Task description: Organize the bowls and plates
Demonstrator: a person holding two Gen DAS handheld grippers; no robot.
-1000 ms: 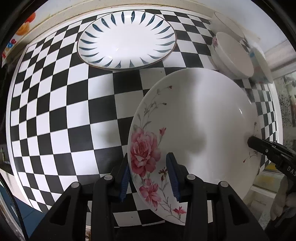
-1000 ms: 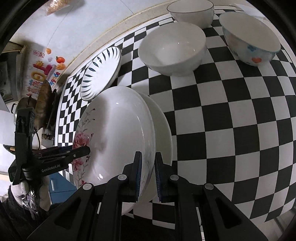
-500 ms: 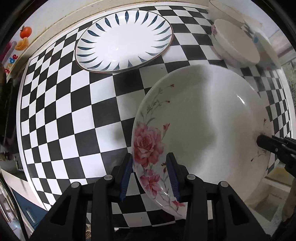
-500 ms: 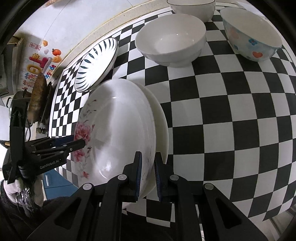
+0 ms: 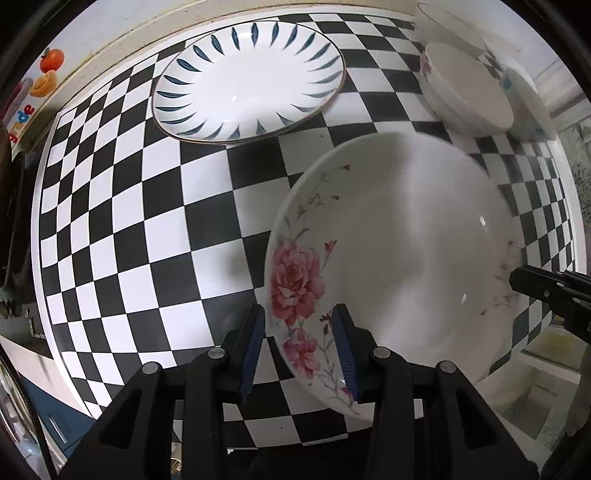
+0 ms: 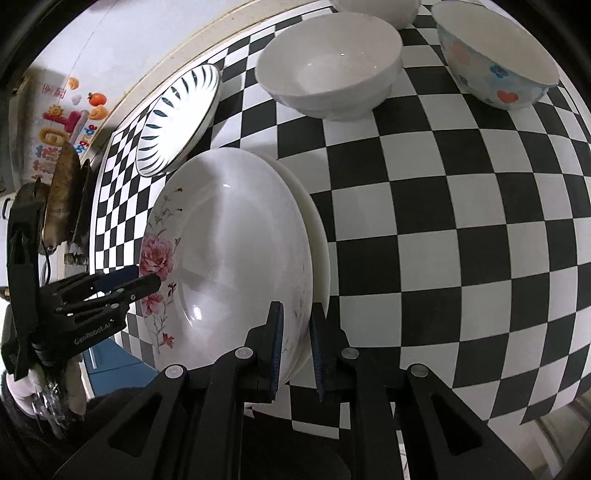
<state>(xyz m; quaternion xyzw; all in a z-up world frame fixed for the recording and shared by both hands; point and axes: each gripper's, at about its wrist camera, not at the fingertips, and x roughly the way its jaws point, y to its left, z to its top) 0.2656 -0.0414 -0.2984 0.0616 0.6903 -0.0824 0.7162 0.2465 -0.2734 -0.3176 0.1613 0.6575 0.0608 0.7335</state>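
1. Since a second ago the rose-patterned plate has sunk toward the checkered counter, and the leaf-rimmed plate now sits closer in my left camera. In the right view the plain white plate underneath shows less of its rim than before.

2. My left tongs stand half open, one blue pad on each side of the rose plate's near rim. I see a gap beside the left pad, so I cannot tell whether they grip or only bracket it.

3. My right tongs are nearly closed on the opposite rim. Whether the pads catch the rose plate alone or both rims together, I cannot make out.

4. The rose plate lies tilted on the white plate, nearly nested, its rose side toward my left hand.

5. What matters next: the stack lies directly between my two tongs, and the leaf-rimmed plate lies beyond it, toward the wall, nearer my left hand. I judge the left side should lead if the stack goes there.

6. The white bowl, the heart-print bowl and a third bowl stand apart, nearer my right hand.
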